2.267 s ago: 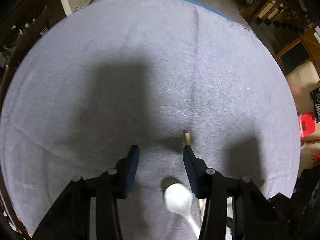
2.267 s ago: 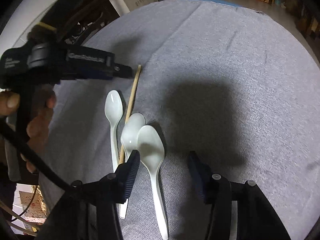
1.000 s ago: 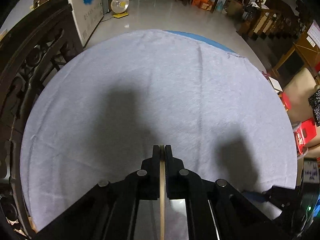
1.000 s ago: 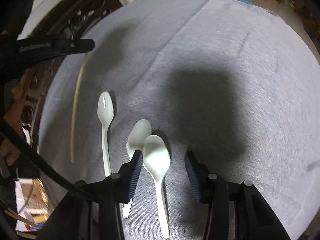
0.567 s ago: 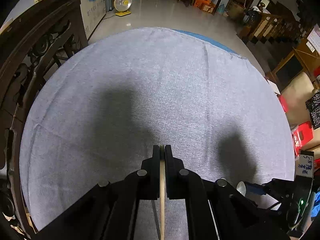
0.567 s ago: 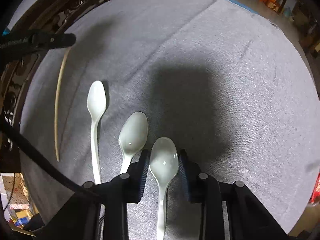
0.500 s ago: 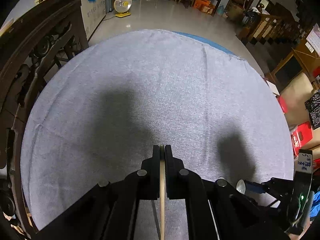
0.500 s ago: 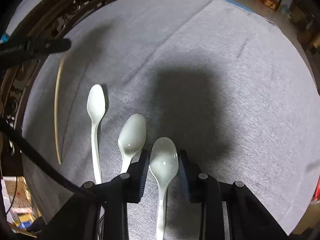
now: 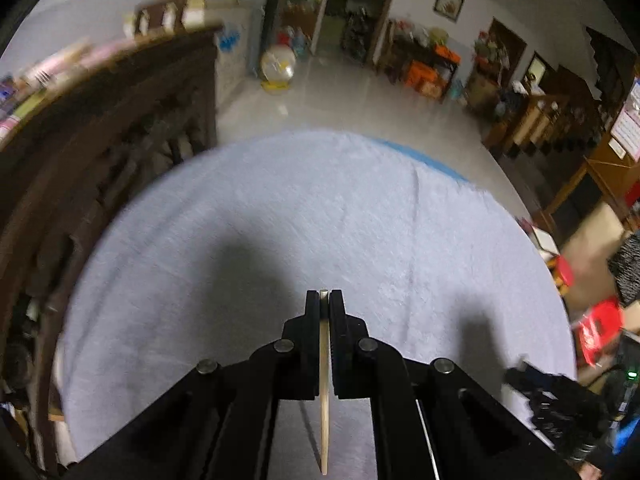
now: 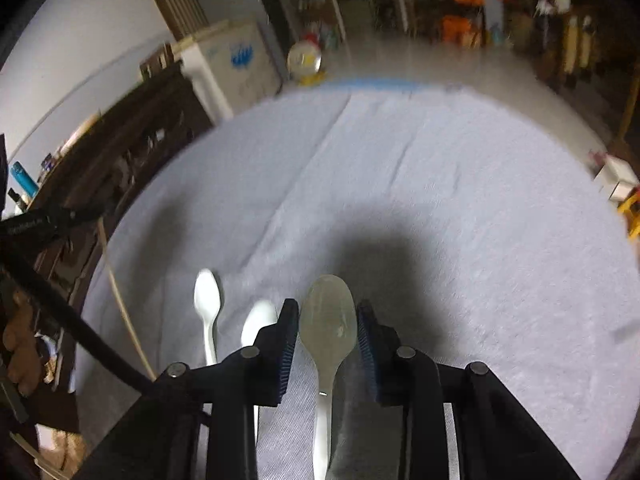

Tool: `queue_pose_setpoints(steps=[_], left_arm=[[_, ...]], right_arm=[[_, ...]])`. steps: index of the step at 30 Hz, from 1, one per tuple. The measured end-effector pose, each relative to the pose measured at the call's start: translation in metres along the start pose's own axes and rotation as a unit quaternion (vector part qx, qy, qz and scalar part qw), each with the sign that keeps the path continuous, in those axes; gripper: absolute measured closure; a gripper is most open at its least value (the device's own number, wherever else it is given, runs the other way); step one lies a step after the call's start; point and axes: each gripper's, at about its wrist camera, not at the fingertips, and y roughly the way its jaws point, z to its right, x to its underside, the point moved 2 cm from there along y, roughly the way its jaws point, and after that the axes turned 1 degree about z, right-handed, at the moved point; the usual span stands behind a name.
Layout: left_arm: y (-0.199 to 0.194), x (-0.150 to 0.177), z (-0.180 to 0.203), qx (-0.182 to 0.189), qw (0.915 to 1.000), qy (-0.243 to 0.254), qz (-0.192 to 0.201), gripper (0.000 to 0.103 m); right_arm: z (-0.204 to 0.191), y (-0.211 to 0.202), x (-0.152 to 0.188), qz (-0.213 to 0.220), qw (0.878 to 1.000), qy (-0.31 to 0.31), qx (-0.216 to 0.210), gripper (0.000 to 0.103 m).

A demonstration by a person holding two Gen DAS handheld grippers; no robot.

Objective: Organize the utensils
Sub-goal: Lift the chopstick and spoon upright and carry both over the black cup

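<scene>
My left gripper [image 9: 324,300] is shut on a thin wooden chopstick [image 9: 324,392] and holds it above the grey cloth [image 9: 280,208]. In the right wrist view the chopstick [image 10: 124,312] hangs down from the left gripper at the far left. My right gripper [image 10: 328,320] is shut on the bowl of a white spoon [image 10: 328,320], lifted off the cloth, its handle running back between the fingers. Two more white spoons [image 10: 207,300] [image 10: 259,320] lie on the cloth just left of the right gripper.
The round table is covered by the grey cloth [image 10: 440,184]. A dark carved wooden cabinet [image 9: 100,152] stands close to the table's left side. Floor, a fan [image 9: 276,66] and furniture lie beyond the far edge. The right gripper shows at the lower right [image 9: 552,392].
Both grippers have risen and tilted up, so more of the room shows. The right gripper has lifted its spoon off the cloth. The left still holds the chopstick.
</scene>
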Motion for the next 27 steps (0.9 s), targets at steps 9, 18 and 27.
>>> queue_pose_setpoints(steps=[9, 18, 27], left_arm=[[-0.012, -0.005, 0.002, -0.053, 0.994, 0.012, 0.095, 0.099], [-0.019, 0.009, -0.009, -0.065, 0.9876, 0.018, 0.142, 0.099], [-0.066, 0.012, -0.018, -0.018, 0.9899, -0.008, 0.141, 0.099]], right_arm=[[0.007, 0.02, -0.035, 0.095, 0.994, 0.034, 0.05, 0.072], [-0.004, 0.009, -0.013, 0.136, 0.988, 0.0, 0.077, 0.072], [-0.015, -0.075, -0.009, 0.205, 0.978, 0.007, 0.043, 0.072]])
